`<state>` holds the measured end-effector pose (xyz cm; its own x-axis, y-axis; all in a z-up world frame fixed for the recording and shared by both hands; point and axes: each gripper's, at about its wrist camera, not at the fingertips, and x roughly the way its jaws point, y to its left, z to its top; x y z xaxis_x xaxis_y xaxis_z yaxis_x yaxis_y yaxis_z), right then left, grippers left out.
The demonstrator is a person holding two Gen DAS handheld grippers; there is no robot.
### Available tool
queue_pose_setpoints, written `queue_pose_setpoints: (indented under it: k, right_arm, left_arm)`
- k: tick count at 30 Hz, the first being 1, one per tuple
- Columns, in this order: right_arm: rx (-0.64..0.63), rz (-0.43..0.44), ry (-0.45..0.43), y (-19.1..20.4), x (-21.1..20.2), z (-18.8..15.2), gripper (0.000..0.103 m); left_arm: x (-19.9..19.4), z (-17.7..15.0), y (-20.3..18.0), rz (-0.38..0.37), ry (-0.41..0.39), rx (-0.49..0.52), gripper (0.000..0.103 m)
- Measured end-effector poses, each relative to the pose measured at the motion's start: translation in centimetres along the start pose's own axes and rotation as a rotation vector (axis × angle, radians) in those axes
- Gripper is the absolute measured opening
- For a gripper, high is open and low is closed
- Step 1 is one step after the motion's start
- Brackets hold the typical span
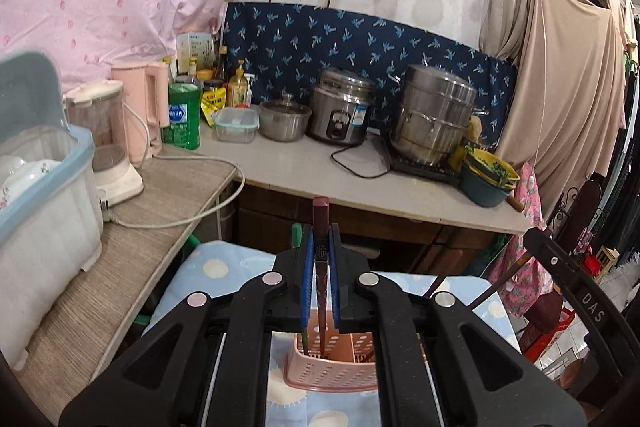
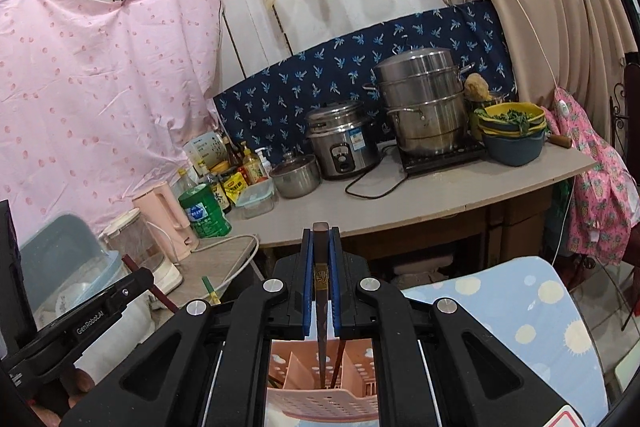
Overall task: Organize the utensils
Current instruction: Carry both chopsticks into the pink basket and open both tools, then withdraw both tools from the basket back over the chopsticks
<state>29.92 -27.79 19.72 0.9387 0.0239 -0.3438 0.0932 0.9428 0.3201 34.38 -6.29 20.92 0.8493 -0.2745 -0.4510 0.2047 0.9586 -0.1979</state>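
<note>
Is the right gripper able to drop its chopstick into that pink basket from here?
Probably yes: the right gripper holds the chopstick upright, its tip already inside the open-topped pink basket, nothing blocking.

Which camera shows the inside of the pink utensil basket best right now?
The right wrist view: it looks down into the pink utensil basket, showing its dividers. The left wrist view shows the same basket mainly from outside, its perforated wall and rim.
</note>
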Motion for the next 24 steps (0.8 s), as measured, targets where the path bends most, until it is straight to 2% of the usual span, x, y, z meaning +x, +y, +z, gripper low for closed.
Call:
queue_pose_setpoints:
  k: [3,6,8,10,18,24]
  right_arm:
    - [-0.006,-0.014,0.023,-0.2,0.5,-1.0,0.007]
    - [-0.006,-0.031,0.016,-0.3,0.1,-1.5,0.012]
    - [-0.003,-0.032,0.013,-0.5,-0.3,-1.5,0.013]
    - [-0.001,-0.031,0.009,-0.6,-0.9,-1.5,0.013]
    - [0.0,-0.01,-0.007,-0.3,-3.7,-1.8,0.015]
    - [-0.02,0.002,-0.016,0.3,-7.2,-3.6,0.019]
  left_arm:
    - [0.6,-0.9,0.4,-0.002,0.022,-0.002,0.007]
    - [0.6,-1.5,0.5,-0.002,0.029,-0.001,0.009]
    - [0.5,-1.7,0.6,0.005,0.034,-0.006,0.026]
    - [0.2,-1.8,0.8,0.012,0.034,-0.015,0.034]
    - [-1.3,-2.6,0.9,0.029,0.043,-0.012,0.036]
    - [-3.0,-3.6,1.2,0.041,0.046,-0.001,0.038]
